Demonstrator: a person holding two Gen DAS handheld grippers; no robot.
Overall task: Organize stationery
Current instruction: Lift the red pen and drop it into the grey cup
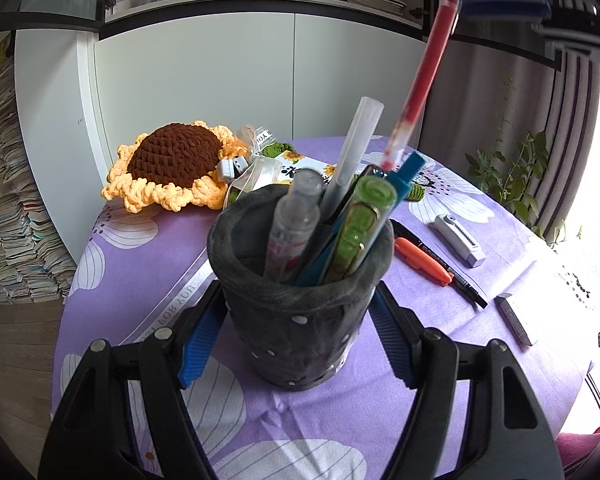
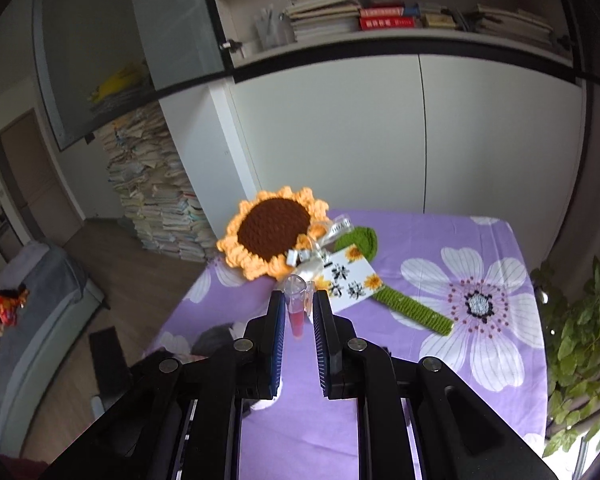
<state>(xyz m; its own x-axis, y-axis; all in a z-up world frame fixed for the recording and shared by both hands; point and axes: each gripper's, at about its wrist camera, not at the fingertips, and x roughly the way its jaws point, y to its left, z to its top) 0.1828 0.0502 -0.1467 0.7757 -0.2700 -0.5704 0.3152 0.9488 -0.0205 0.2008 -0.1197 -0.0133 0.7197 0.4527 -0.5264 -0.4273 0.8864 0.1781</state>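
Note:
A dark grey felt pen holder [image 1: 300, 312] stands on the purple flowered tablecloth [image 1: 140, 280] with several pens in it, among them a green pen [image 1: 360, 228] and a clear white pen [image 1: 356, 148]. My left gripper [image 1: 300, 320] is shut on the holder, its blue pads against both sides. My right gripper [image 2: 298, 304] is shut on the top of a red pen [image 2: 296, 312]. In the left wrist view the red pen [image 1: 424, 68] hangs slanted from that gripper [image 1: 496, 0], its tip just above the holder's mouth.
On the cloth right of the holder lie an orange marker [image 1: 420, 256], a black pen [image 1: 460, 276], a grey utility knife [image 1: 458, 240] and an eraser [image 1: 516, 318]. A crocheted sunflower [image 1: 172, 164] with a card [image 2: 348, 280] lies at the back. A potted plant [image 2: 580, 340] stands at the right.

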